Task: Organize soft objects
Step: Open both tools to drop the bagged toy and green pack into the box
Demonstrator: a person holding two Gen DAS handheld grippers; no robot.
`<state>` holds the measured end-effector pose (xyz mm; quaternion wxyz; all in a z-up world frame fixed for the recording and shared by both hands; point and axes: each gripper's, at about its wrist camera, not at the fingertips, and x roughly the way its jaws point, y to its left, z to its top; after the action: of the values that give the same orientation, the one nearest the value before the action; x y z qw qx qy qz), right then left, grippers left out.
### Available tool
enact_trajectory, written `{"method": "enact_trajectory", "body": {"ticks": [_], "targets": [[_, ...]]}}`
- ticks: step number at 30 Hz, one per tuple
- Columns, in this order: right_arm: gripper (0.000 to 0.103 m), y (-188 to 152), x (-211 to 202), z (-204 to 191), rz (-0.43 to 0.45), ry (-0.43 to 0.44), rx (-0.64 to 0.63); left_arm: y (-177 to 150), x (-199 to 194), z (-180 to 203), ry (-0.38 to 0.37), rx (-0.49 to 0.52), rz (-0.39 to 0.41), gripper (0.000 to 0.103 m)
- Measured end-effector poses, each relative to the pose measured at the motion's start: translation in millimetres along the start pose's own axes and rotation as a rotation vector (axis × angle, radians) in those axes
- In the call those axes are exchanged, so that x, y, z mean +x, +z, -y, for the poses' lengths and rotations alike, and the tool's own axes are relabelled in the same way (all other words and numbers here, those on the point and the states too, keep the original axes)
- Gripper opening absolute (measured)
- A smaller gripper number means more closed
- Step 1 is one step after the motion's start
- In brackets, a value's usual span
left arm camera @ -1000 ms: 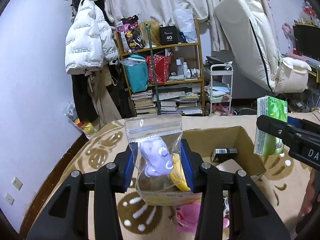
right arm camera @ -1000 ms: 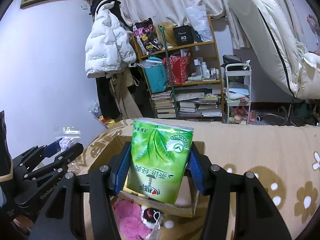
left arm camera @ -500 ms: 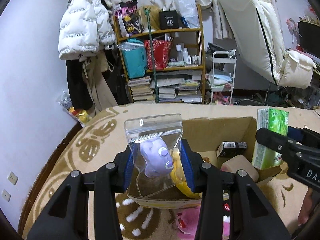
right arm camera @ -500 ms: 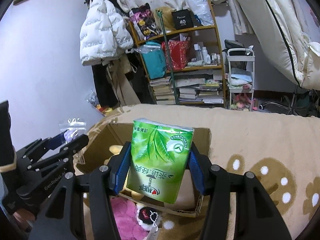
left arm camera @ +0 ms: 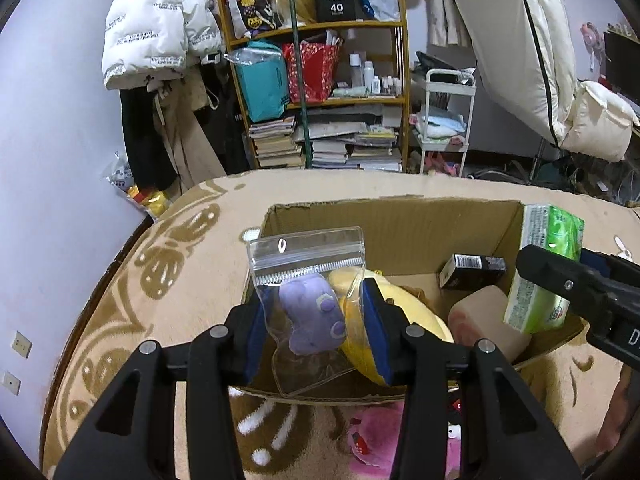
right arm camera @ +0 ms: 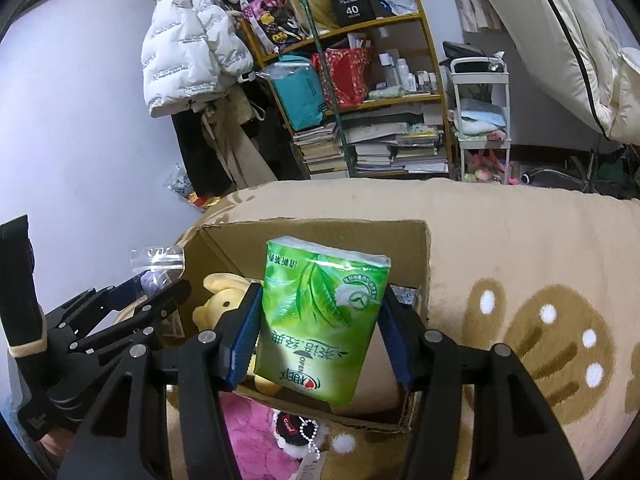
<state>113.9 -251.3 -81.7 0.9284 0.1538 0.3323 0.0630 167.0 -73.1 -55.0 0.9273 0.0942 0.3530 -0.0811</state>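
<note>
My left gripper [left arm camera: 316, 330] is shut on a clear zip bag holding a purple plush toy [left arm camera: 310, 312], above the near left part of an open cardboard box [left arm camera: 384, 220]. My right gripper [right arm camera: 320, 332] is shut on a green tissue pack [right arm camera: 320, 316], held over the box [right arm camera: 320, 232]; the pack also shows in the left wrist view [left arm camera: 544, 268]. A yellow plush [left arm camera: 404, 300] lies inside the box, also seen in the right wrist view [right arm camera: 224, 300]. The left gripper and bag show in the right wrist view [right arm camera: 160, 276].
The box also holds a small black carton [left arm camera: 472, 266] and a pinkish roll [left arm camera: 484, 320]. A pink plush [right arm camera: 248, 436] and a black tagged toy [right arm camera: 292, 428] lie on the beige patterned blanket [right arm camera: 520, 248] in front of the box. A cluttered shelf [left arm camera: 332, 88] stands behind.
Both grippers have moved forward and down over the box with their loads; the box interior now fills more of both views.
</note>
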Motion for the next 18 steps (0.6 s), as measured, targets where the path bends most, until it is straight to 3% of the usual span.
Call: {"method": "enact_trajectory", "body": {"ticks": [6,10,14,18], "targets": [[0.060,-3,7,4,-0.030,-0.012,0.013,0,8,-1,0.005,-0.011,-0.033,0.046],[0.061,-4,10,5,-0.045,-0.010,0.013,0,6,-1,0.020,-0.007,-0.025,0.054],[0.065,-4,11,5,-0.047,-0.004,0.011,-1,3,-3,0.021,-0.007,-0.024,0.059],[0.073,-3,7,6,-0.038,-0.001,0.015,-2,-4,-4,0.034,-0.005,-0.013,0.071]]}}
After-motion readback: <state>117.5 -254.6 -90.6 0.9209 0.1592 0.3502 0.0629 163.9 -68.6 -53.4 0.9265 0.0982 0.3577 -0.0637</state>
